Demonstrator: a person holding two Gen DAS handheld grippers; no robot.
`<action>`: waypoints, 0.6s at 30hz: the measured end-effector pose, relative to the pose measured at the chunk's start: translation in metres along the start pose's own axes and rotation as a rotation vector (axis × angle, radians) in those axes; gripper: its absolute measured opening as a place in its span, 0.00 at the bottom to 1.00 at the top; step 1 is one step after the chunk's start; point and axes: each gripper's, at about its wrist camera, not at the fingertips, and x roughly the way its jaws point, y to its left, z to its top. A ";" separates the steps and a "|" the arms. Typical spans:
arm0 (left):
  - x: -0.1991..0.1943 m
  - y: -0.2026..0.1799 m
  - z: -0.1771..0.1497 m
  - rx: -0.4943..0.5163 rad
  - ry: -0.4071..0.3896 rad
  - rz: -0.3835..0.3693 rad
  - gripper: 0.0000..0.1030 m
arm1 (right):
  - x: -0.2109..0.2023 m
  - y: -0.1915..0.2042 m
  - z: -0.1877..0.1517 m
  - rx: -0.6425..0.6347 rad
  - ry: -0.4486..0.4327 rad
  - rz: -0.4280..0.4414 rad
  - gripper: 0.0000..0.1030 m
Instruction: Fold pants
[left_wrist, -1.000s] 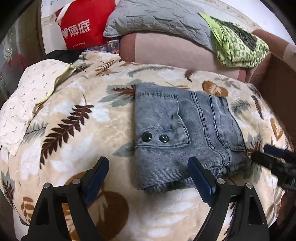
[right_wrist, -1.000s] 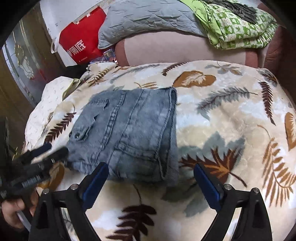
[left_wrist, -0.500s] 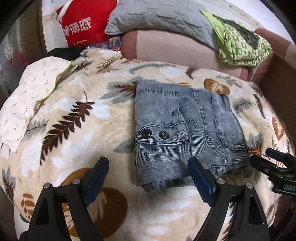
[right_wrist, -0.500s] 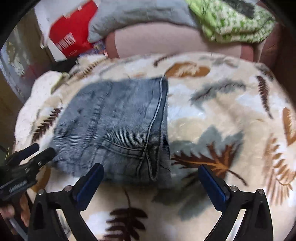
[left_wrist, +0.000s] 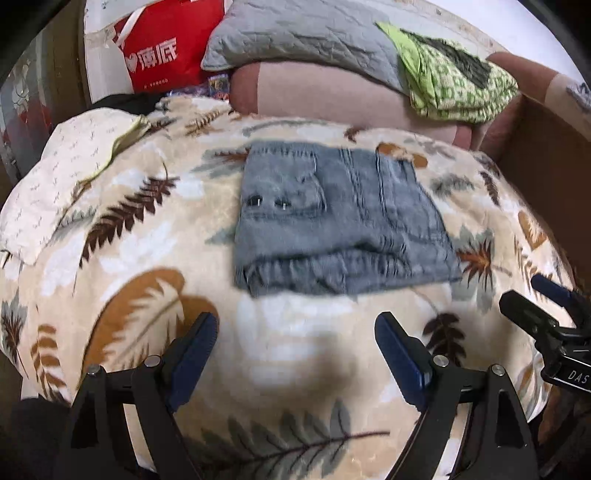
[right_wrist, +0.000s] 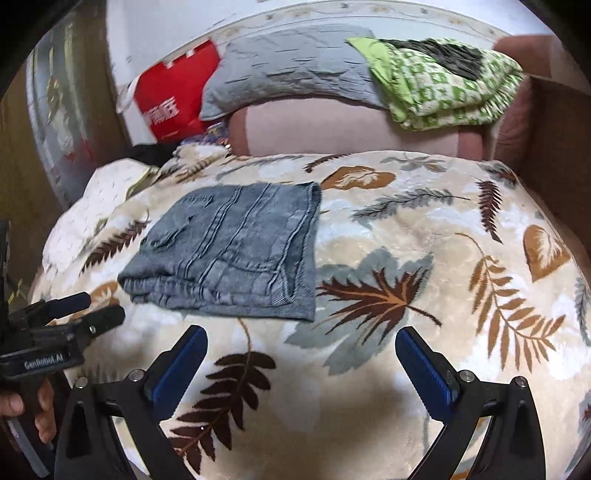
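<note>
My left hand-held gripper (left_wrist: 295, 354) hangs over the leaf-print blanket (left_wrist: 140, 280), its blue pads spread wide with nothing between them. Just past it lie the jeans (left_wrist: 332, 221), folded into a squarish grey-blue packet on the middle of the blanket, with a red bag (left_wrist: 159, 55), a grey pillow (left_wrist: 303, 37) and a green patterned cloth (left_wrist: 454, 85) well beyond them. My right hand-held gripper (right_wrist: 301, 363) is also released and empty, hovering near the packet's near right corner.

I judge the fold to be done or nearly so, and what remains is a tidy finish. To do it well I would keep both sets of pads clear of the denim as I draw away, so no layer snags or lifts, and press down any edge that bulges along the near side, where the layers look thick.

The packet lies flat. Its long axis looks to run from the near edge away toward the pillow, though it is close to square. The pocket with two buttons (left_wrist: 267, 201) sits on its left side.
</note>
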 end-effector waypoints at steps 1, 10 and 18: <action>0.001 0.001 -0.001 -0.001 0.004 0.008 0.85 | 0.002 0.003 -0.002 -0.011 0.006 0.009 1.00; -0.007 0.025 0.009 -0.052 -0.039 0.052 0.85 | 0.015 0.000 -0.002 0.035 0.079 0.037 1.00; 0.006 0.064 0.011 -0.166 -0.036 0.035 0.85 | 0.039 0.025 0.077 0.071 0.031 0.087 1.00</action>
